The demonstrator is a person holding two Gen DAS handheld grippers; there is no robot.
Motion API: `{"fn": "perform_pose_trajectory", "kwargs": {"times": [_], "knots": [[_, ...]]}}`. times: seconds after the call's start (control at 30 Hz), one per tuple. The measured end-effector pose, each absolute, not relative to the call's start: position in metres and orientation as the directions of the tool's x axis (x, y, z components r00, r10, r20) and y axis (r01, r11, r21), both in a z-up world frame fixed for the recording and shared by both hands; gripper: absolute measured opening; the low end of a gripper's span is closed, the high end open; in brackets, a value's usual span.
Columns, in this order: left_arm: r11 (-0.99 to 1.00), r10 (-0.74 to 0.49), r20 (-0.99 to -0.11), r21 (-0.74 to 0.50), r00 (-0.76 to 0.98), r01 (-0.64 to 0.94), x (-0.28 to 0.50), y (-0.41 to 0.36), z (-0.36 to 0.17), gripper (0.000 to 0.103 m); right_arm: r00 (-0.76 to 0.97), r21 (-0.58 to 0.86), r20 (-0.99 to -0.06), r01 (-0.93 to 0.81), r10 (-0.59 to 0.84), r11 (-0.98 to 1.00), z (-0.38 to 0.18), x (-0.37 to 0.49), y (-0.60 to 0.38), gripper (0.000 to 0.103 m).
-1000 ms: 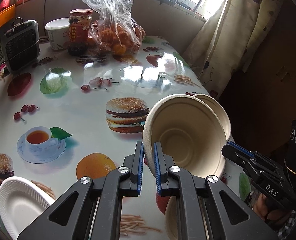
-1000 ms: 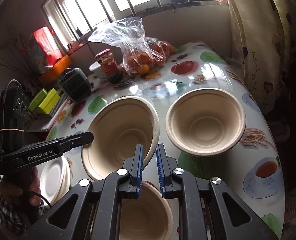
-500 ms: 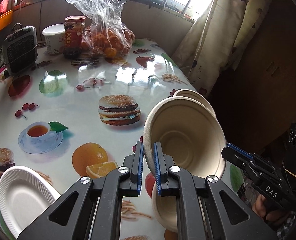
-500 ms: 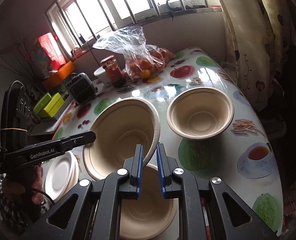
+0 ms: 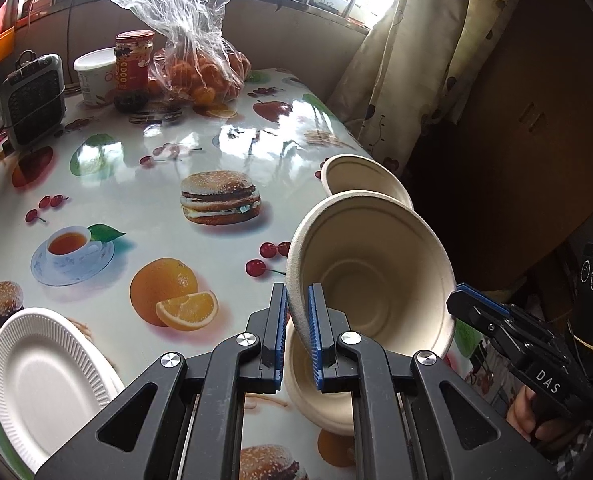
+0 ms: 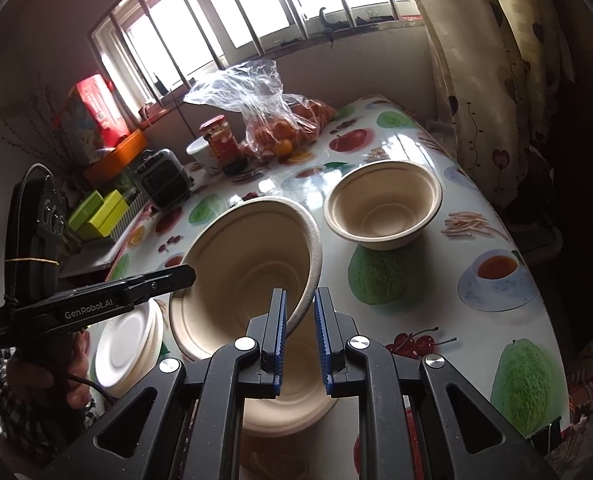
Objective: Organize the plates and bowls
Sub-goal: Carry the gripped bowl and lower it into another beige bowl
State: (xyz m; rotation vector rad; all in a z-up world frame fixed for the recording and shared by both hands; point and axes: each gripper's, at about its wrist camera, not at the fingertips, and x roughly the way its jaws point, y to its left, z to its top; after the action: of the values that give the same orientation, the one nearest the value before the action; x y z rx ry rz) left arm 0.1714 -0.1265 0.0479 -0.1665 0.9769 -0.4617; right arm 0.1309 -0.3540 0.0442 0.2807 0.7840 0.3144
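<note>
Left wrist view is showing the left gripper (image 5: 297, 322) pinching the rim of a tilted beige paper-pulp bowl (image 5: 370, 276), lifted above a second bowl (image 5: 320, 392) sitting on the fruit-printed table (image 5: 224, 148); the right gripper (image 6: 299, 334) is clamping the same rim, while white ridged paper plates (image 5: 42, 364) are lying nearby

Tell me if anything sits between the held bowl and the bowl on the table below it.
Nothing visible does. The held bowl, gripped by both the left gripper and right gripper, hangs tilted over the open, empty lower bowl.
</note>
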Motion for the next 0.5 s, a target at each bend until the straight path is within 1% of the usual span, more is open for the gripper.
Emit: {"fn": "perform_pose_trajectory", "kwargs": {"times": [0.5], "knots": [[0.888,-0.451,-0.775,-0.338,0.444,0.312,0.153,-0.13,0.036,0.011,0.656,0.377,-0.657,-0.141,0.371,0.916,0.03,0.107,-0.357,0.015]]}}
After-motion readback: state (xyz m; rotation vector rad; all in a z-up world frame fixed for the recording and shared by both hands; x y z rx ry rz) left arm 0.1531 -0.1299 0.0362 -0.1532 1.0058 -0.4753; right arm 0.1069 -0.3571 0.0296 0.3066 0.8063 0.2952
